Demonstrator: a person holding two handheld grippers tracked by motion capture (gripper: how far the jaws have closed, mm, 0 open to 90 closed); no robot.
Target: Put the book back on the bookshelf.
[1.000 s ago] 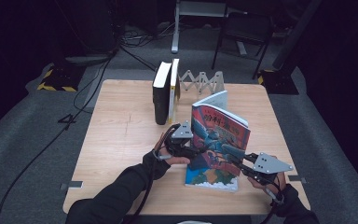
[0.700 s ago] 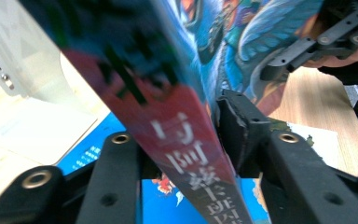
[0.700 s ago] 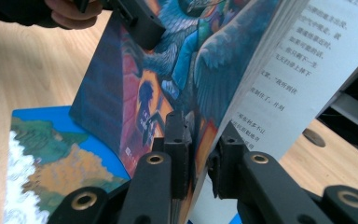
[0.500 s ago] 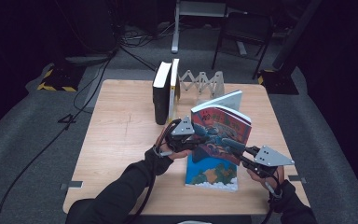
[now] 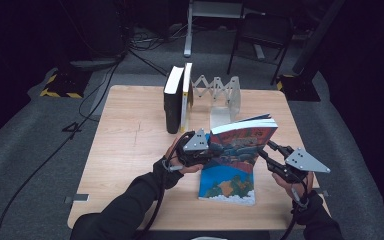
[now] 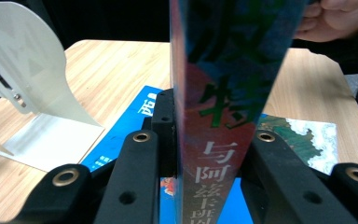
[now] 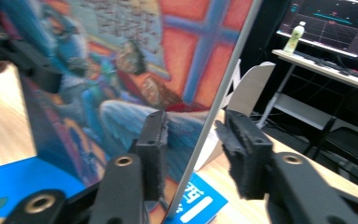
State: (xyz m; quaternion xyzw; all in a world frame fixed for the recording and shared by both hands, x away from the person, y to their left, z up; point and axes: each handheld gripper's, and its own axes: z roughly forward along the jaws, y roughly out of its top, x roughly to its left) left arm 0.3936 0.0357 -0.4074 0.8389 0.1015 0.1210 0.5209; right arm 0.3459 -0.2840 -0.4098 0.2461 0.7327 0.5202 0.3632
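Observation:
A colourful picture-cover book (image 5: 242, 142) is held up on edge over the front middle of the table. My left gripper (image 5: 207, 147) is shut on its spine (image 6: 223, 93), which sits tight between the jaws of that gripper (image 6: 209, 135). My right gripper (image 5: 266, 149) is at the book's opposite edge. Its jaws straddle the cover's edge (image 7: 121, 70), and this gripper (image 7: 193, 135) is open, with a gap beside the right pad (image 7: 237, 149). A second book with a blue cover (image 5: 227, 185) lies flat on the table beneath.
Two books (image 5: 177, 97) stand upright at the table's back, beside a white accordion bookend (image 5: 220, 95). The bookend's plate (image 6: 28, 70) rests just behind the flat book. Cables and a chair (image 5: 260, 30) are on the floor beyond the table (image 5: 130, 150).
The picture-cover book has been raised from a lean to nearly upright. My left gripper rose and moved right with its spine; my right gripper followed the far edge upward.

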